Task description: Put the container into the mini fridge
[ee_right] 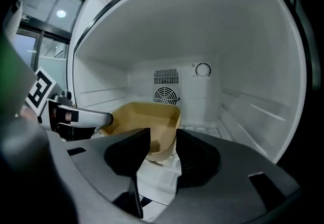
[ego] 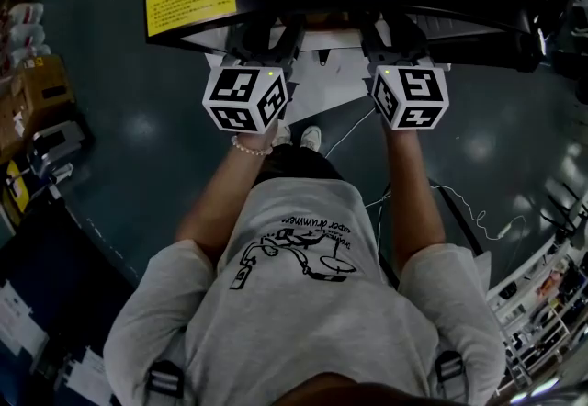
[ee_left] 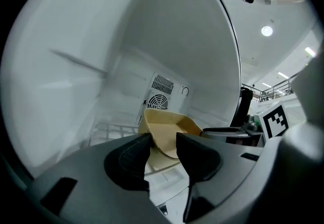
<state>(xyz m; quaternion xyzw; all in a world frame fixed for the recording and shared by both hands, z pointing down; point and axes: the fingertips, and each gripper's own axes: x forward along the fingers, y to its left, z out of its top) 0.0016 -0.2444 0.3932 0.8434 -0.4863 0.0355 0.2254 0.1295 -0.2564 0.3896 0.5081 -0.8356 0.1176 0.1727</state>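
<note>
While mini fridge [ee_right: 243,56] stands open, container [ee_right: 147,116] inside

Container [ee_right: 144,116] sits in the mini fridge [ee_right: 243,56], before its rear vent [ee_right: 166,96]

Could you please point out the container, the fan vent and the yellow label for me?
container [ee_right: 147,116], right gripper view, on its tan inner wall.
fan vent [ee_right: 165,95], right gripper view, centre of the round grille.
yellow label [ego: 191,1], head view, middle of the sticker.
</note>
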